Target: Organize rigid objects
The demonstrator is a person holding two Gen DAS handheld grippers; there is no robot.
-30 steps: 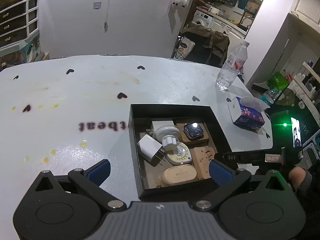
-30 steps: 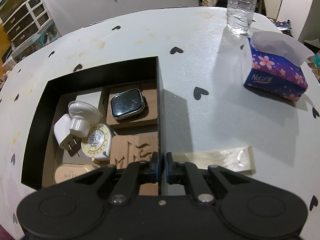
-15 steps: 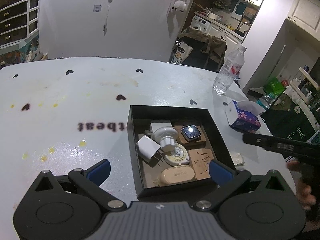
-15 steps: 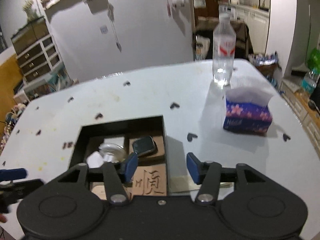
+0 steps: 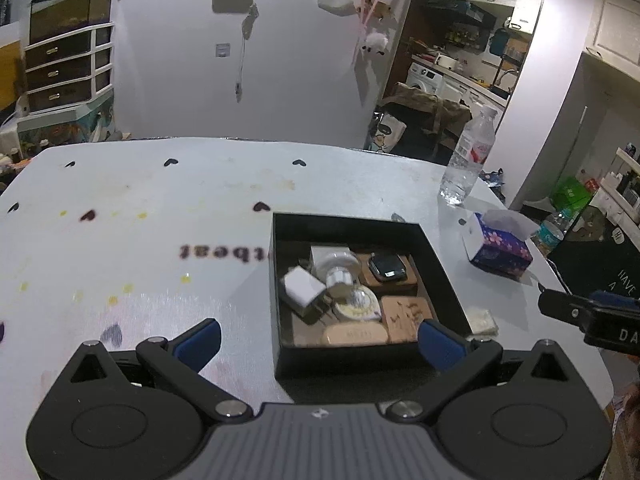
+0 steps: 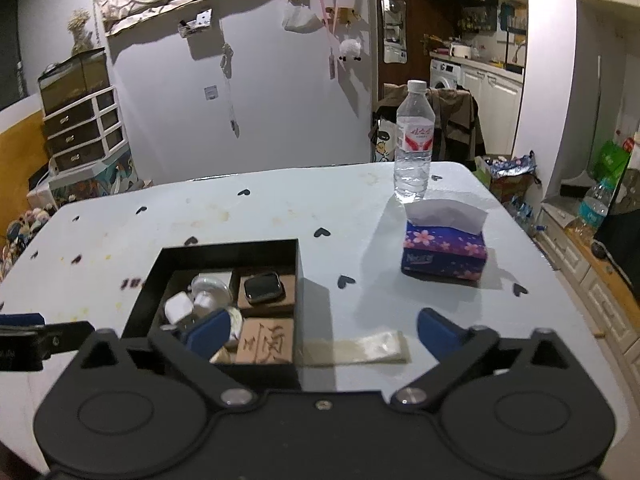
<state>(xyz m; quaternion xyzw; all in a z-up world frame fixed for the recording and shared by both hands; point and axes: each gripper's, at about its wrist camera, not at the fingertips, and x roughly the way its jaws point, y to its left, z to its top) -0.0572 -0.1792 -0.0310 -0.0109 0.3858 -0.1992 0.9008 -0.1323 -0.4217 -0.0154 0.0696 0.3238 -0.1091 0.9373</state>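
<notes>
A black open box (image 5: 442, 268) (image 6: 298, 264) sits on the white table. Inside lie a smartwatch on a brown block (image 5: 386, 266) (image 6: 262, 288), a white charger plug (image 5: 302, 286) (image 6: 176, 306), a round tape measure (image 5: 358, 304), a carved wooden tile (image 5: 404, 312) (image 6: 266, 344) and a beige case (image 5: 354, 334). My left gripper (image 5: 320, 342) is open and empty, raised above the table in front of the box. My right gripper (image 6: 324, 330) is open and empty, raised at the box's near right corner.
A water bottle (image 5: 466, 160) (image 6: 414, 142) stands at the far right of the table. A blue flowered tissue box (image 5: 498, 246) (image 6: 444, 248) sits to the right of the black box. A clear plastic wrapper (image 6: 368, 348) (image 5: 482, 320) lies beside the box. The table's right edge is close.
My right gripper has opened from shut at the box's wall and lifted back and up. My left gripper has also risen and pulled back. The box contents have not moved.
</notes>
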